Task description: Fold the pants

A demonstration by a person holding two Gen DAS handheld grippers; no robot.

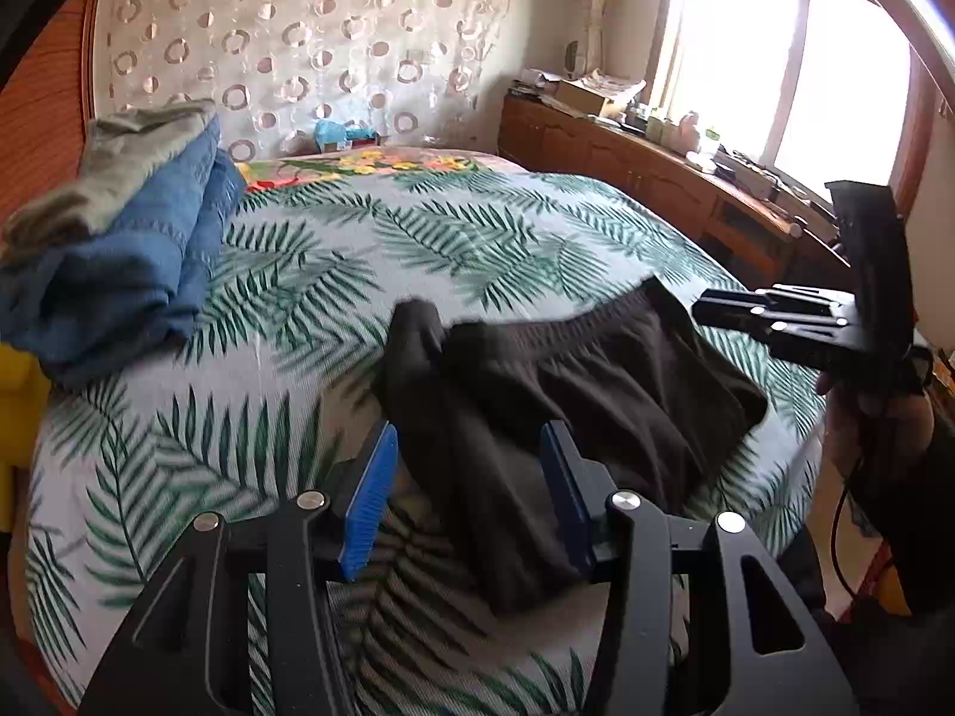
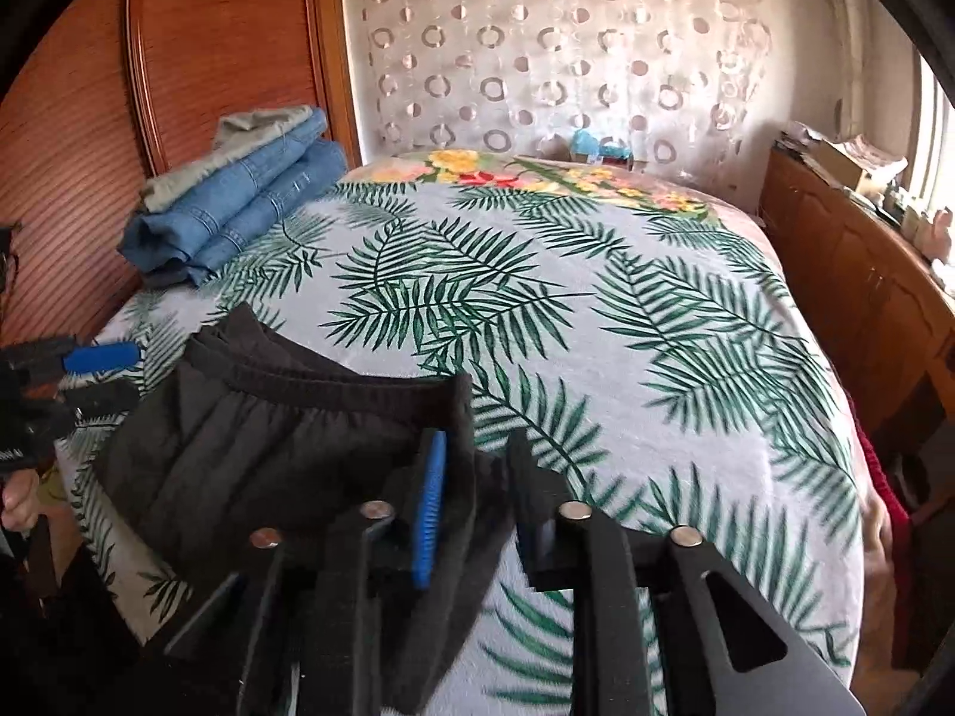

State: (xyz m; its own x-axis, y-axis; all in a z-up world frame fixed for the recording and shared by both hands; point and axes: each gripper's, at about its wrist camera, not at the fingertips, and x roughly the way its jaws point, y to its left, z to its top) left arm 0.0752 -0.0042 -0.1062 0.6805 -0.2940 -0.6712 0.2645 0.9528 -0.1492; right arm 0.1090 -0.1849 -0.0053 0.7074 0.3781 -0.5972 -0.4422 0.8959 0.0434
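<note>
Black pants point(image 1: 597, 370) with an elastic waistband lie bunched on the leaf-print bed cover point(image 1: 298, 250) near its front edge. My left gripper point(image 1: 468, 435) stands open, its blue pads apart on either side of a fold of the black cloth. In the right wrist view the pants point(image 2: 268, 435) spread to the left, and my right gripper point(image 2: 477, 441) is open with the cloth's right edge between its fingers, not pinched. The right gripper point(image 1: 698, 307) also shows at the right edge of the left wrist view, and the left gripper point(image 2: 134, 375) at the left edge of the right wrist view.
Folded blue jeans under a grey garment point(image 2: 239, 209) are stacked at the bed's far left corner, against a wooden panel point(image 2: 209, 59). A long wooden cabinet point(image 2: 847, 274) with clutter runs along the right side under the window. Most of the bed cover point(image 2: 597, 310) is bare.
</note>
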